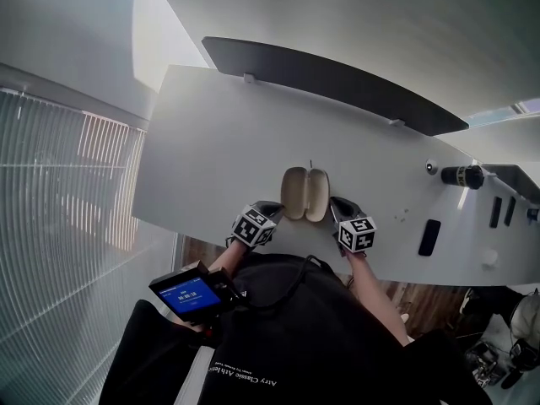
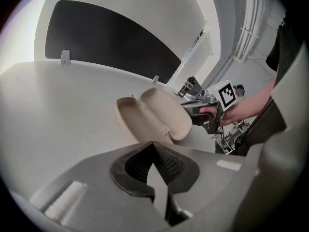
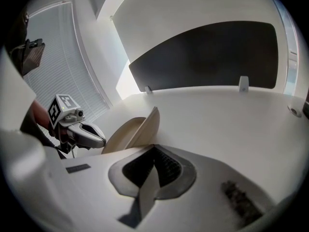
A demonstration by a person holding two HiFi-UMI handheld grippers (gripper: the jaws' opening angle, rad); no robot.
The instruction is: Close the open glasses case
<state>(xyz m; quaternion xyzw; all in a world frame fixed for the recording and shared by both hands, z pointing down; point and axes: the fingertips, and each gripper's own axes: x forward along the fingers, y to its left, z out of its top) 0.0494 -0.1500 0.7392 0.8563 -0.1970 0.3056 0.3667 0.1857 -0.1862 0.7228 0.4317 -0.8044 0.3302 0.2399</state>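
An open beige glasses case [image 1: 305,194] lies on the white table [image 1: 219,142] near its front edge, both halves spread and hollow side up. My left gripper [image 1: 272,210] sits just left of it, its jaws shut with nothing between them. My right gripper [image 1: 341,207] sits just right of the case, also shut and empty. In the left gripper view the case [image 2: 154,117] lies just beyond my jaw tips [image 2: 153,144], with the right gripper [image 2: 195,111] at its far side. In the right gripper view the case [image 3: 135,129] shows edge-on past the tips [image 3: 154,146].
A dark panel [image 1: 337,83] stands along the table's back edge. To the right lie a black cylindrical item [image 1: 462,176], a black flat device [image 1: 429,237] and a small white round thing [image 1: 490,258]. A blue-screened device [image 1: 190,294] hangs near my body. Window blinds [image 1: 67,226] fill the left.
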